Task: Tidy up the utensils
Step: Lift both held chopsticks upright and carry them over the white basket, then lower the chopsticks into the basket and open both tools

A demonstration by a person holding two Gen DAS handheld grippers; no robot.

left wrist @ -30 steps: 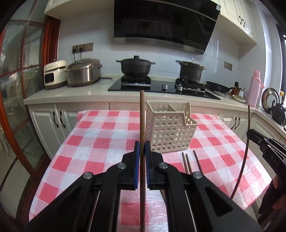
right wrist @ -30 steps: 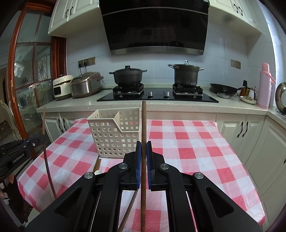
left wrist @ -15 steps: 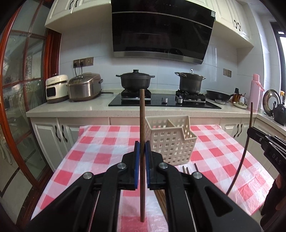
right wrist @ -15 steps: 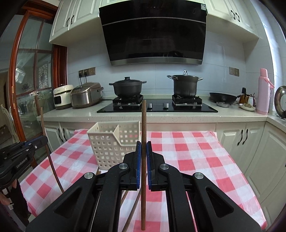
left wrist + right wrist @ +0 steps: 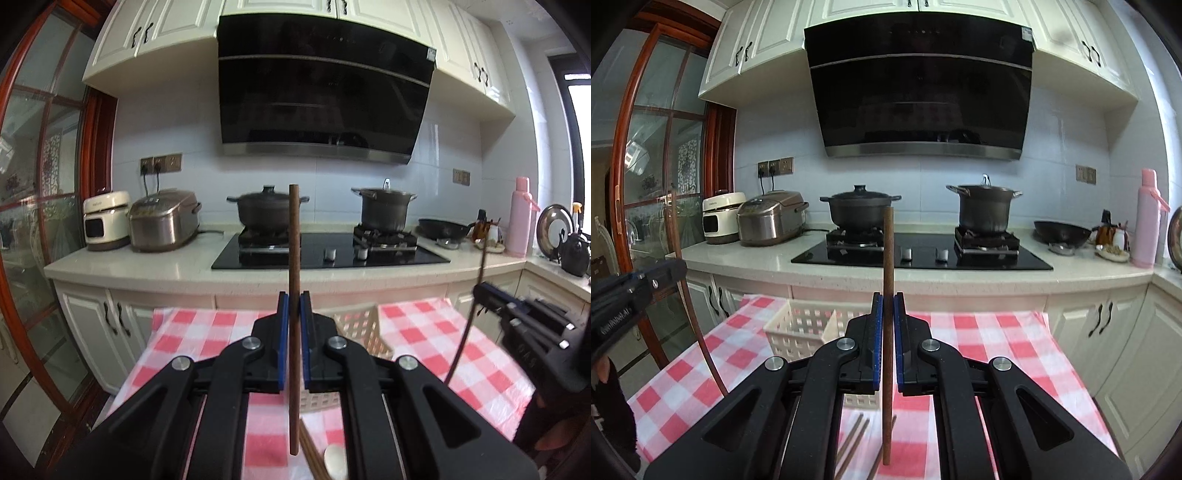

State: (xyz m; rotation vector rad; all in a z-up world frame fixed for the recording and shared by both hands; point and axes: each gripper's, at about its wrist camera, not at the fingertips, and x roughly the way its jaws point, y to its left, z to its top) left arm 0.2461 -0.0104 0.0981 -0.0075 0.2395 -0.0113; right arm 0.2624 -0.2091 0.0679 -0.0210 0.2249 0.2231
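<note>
My left gripper [image 5: 291, 302] is shut on a brown wooden chopstick [image 5: 294, 258], held upright above the checked table. My right gripper [image 5: 887, 302] is shut on a second brown chopstick [image 5: 887, 251], also upright. The cream slotted utensil basket [image 5: 360, 325] stands on the table just beyond the left gripper's jaws and is partly hidden by them; in the right wrist view the basket [image 5: 805, 328] is left of centre. More chopsticks [image 5: 855, 439] and a white spoon [image 5: 334, 458] lie on the cloth below the grippers. Each gripper shows in the other's view, the right one [image 5: 480, 291] and the left one [image 5: 677, 267].
The table has a red and white checked cloth [image 5: 990, 332]. Behind it runs a counter with a black hob [image 5: 328, 254], two dark pots [image 5: 267, 210], a rice cooker [image 5: 164, 219] and a pink flask [image 5: 519, 218]. A glass door [image 5: 653, 184] stands at the left.
Both grippers have risen and tilted up with their chopsticks, so the basket and table have dropped low in both views and the range hood fills the top.
</note>
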